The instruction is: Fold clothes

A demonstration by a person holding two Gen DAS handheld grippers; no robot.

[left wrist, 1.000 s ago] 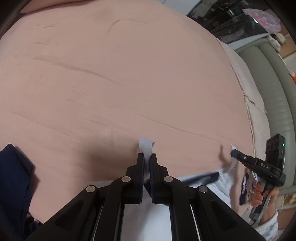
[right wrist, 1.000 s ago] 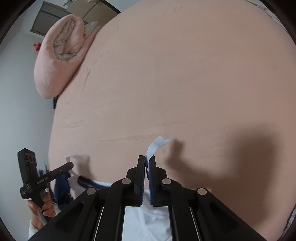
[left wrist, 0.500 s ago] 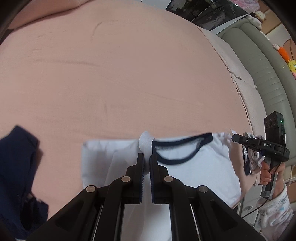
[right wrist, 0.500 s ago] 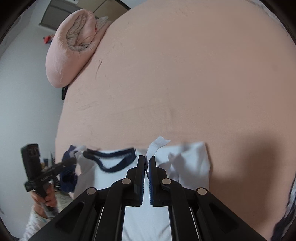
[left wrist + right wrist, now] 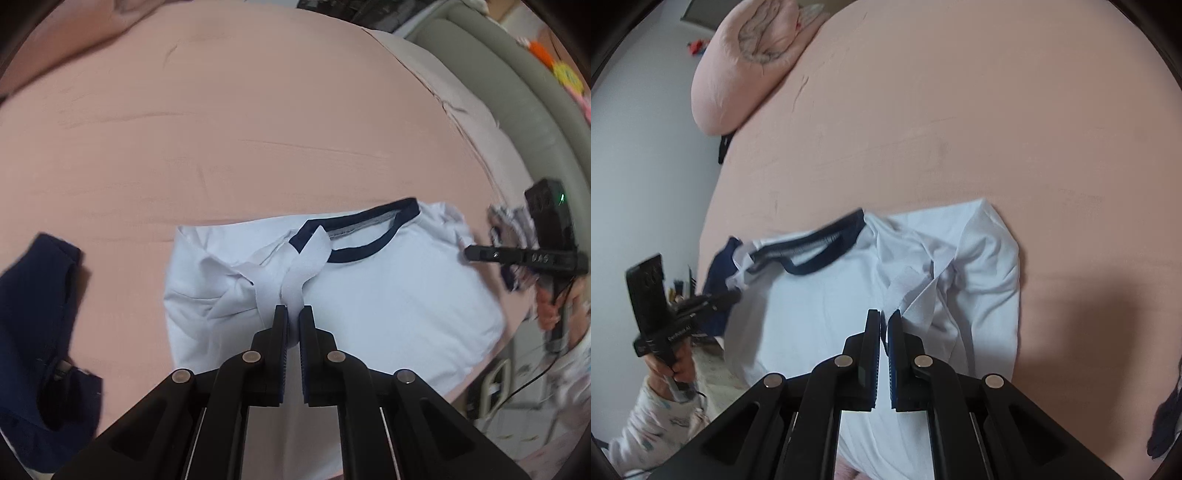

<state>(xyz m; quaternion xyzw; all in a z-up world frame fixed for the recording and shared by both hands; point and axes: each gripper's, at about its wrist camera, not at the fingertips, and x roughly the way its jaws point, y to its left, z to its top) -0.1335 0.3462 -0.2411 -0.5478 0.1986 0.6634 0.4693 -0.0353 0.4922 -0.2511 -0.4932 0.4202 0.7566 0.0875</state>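
A white T-shirt (image 5: 388,295) with a navy collar (image 5: 369,253) lies spread on the pink bed sheet (image 5: 240,110). My left gripper (image 5: 293,312) is shut on a bunched strip of its white fabric beside the collar. In the right wrist view, my right gripper (image 5: 885,315) is shut on a fold of the same shirt (image 5: 820,314) near its crumpled sleeve (image 5: 990,258). Each gripper shows in the other's view, held by a hand: the right gripper (image 5: 471,253) at the shirt's right shoulder, the left gripper (image 5: 733,295) at its left shoulder.
A navy garment (image 5: 37,332) lies crumpled on the sheet left of the shirt. A rolled pink blanket (image 5: 750,55) sits at the bed's far corner. A grey-green padded bed end (image 5: 517,92) runs along the right. Another dark cloth (image 5: 1167,417) lies at the right edge.
Both grippers have drawn back while staying shut. The shirt, mostly hidden under the fingers before, now lies ahead of them with collar and shoulders spread on the sheet.
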